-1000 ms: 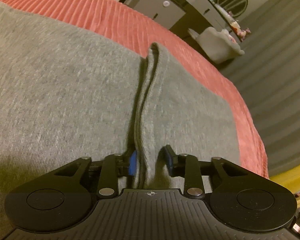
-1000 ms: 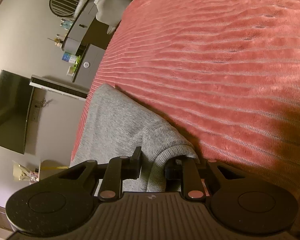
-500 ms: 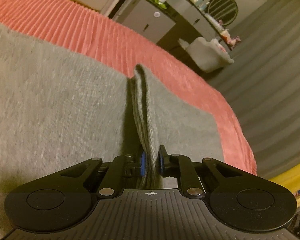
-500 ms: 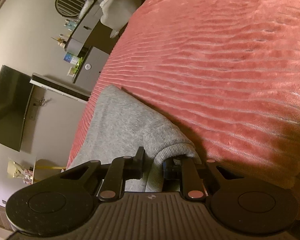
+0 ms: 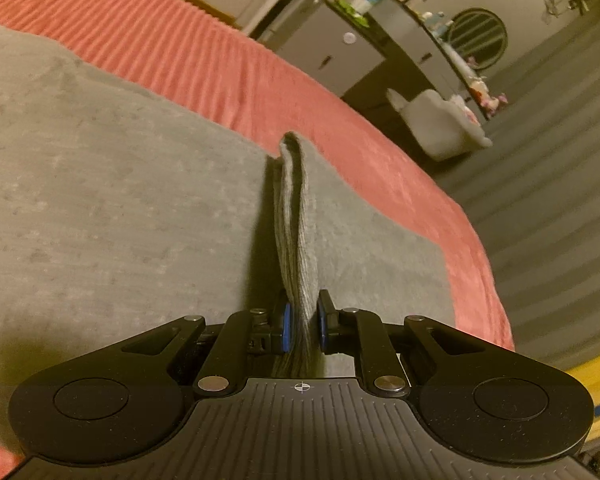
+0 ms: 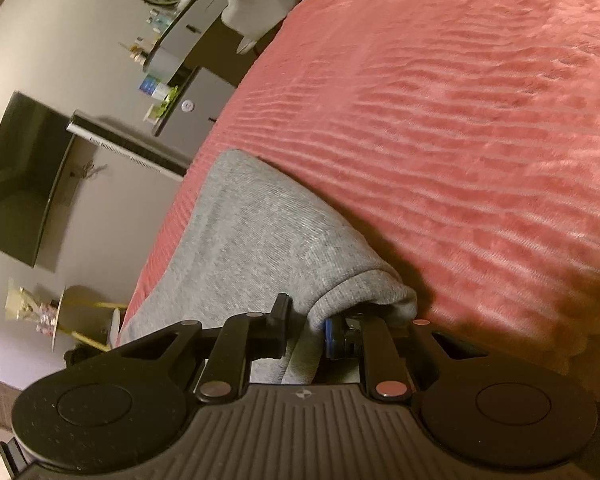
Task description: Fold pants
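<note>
now both claws (image 5: 301,326) (image 6: 306,326) on pants (image 5: 120,208)

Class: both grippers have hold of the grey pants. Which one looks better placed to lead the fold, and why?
Left, probably. The left gripper pinches a flat ribbed edge of the pants squarely; the right gripper holds a bunched, rolled cuff.

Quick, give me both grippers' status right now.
Left gripper: closed, fingers pinching a raised fold of the grey pants.
Right gripper: closed on the pants' ribbed edge, cloth bunched between its fingers.
</note>
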`<state>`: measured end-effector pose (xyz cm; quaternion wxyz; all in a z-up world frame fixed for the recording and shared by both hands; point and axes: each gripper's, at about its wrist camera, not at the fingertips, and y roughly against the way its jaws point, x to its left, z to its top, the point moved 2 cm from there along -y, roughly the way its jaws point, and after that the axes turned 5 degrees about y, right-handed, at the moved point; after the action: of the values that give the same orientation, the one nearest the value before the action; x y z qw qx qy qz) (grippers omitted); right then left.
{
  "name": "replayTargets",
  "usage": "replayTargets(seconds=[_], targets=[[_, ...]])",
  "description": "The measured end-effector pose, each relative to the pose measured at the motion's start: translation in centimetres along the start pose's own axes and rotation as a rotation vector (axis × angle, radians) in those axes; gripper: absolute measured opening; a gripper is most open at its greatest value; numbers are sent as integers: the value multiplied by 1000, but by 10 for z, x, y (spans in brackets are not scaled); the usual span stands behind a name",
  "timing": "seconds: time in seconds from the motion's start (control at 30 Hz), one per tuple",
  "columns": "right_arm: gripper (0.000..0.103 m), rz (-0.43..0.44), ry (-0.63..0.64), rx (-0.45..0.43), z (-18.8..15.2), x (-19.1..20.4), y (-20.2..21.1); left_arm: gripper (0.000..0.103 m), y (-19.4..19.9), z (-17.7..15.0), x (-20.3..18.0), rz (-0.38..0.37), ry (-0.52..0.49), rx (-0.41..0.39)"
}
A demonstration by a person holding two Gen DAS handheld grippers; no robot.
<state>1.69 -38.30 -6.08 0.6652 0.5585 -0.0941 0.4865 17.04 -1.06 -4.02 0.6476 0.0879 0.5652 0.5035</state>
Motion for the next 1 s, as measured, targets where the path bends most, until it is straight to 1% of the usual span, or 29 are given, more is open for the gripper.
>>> replayTargets(seconds=[0.13, 0.23, 0.33, 0.4, 0.53, 0.57, 0.6, 0.67, 0.7, 0.77, 0.87, 1.0], targets=[[16, 7, 22, 19, -6, 6, -2, 15, 2, 2, 5, 49, -9, -13], [16, 13, 31, 31, -8, 8, -2, 15, 5, 3, 6, 55, -17, -18], [19, 22, 9, 28, -7, 5, -1, 15, 6, 4, 6, 65, -25, -27], [35, 14, -30, 18, -5, -1, 1, 15, 5, 4, 6, 76, -24, -27], [49, 54, -125, 9, -4, -11, 1, 15, 4, 4, 6, 77, -24, -28], [53, 56, -121, 16, -6, -10, -1, 15, 5, 4, 7, 78, -27, -29], [54, 51, -100, 24, -8, -7, -3, 15, 5, 4, 7, 78, -28, -29], [53, 43, -51, 31, -11, 1, -7, 15, 5, 5, 9, 78, -24, -26], [48, 26, -34, 17, -10, 3, -7, 15, 5, 5, 9, 79, -19, -25], [21, -23, -31, -20, -8, 1, -5, 15, 5, 5, 10, 77, -11, -17], [19, -41, -89, -17, -8, -8, -6, 15, 5, 5, 7, 80, -30, -19], [19, -81, 12, -26, -10, 7, -4, 15, 9, 6, 2, 91, -64, -37]])
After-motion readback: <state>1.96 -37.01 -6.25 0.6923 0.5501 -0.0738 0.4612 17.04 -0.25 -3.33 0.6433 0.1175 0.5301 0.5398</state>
